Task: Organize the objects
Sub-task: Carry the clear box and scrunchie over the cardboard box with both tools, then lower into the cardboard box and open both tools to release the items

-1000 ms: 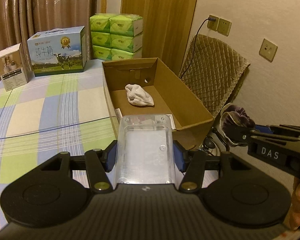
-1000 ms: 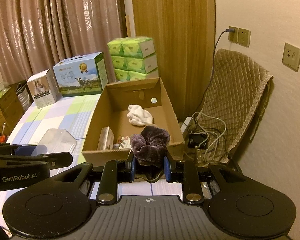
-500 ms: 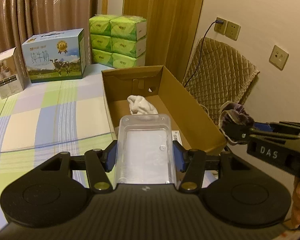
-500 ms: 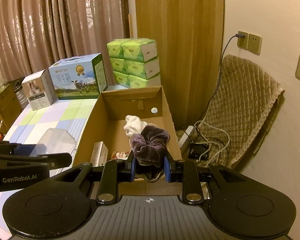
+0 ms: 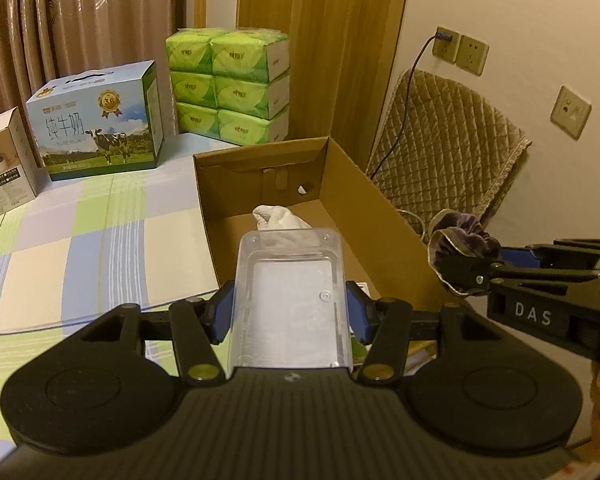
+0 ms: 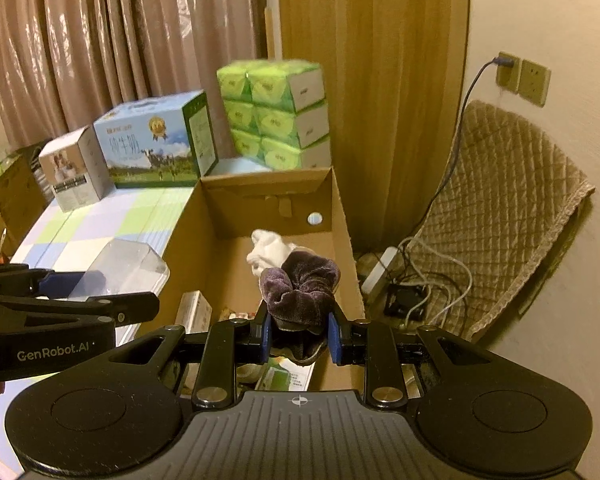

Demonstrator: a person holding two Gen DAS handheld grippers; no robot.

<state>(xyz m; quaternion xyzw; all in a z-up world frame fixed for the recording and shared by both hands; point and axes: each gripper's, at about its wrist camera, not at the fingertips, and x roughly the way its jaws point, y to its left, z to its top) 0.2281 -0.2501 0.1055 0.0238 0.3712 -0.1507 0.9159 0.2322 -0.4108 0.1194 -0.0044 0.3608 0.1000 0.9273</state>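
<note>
Checked tablecloth point(image 5: 80, 248), one cardboard box point(image 5: 384, 216): left gripper point(image 5: 288, 314) clamps one clear container point(image 5: 288, 296), right gripper point(image 6: 300, 332) one purple scrunchie point(image 6: 300, 280).

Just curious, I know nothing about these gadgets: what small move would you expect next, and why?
Probably the right tongs ease forward and down, then let go. They are shut on the purple scrunchie, held above the near end of the open cardboard box, where a white cloth already lies.

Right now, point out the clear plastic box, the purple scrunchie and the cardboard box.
clear plastic box point(image 5: 290, 304), left wrist view, its flat bottom panel.
purple scrunchie point(image 6: 300, 284), right wrist view, its bunched velvet top.
cardboard box point(image 5: 374, 216), left wrist view, its right inner wall.
</note>
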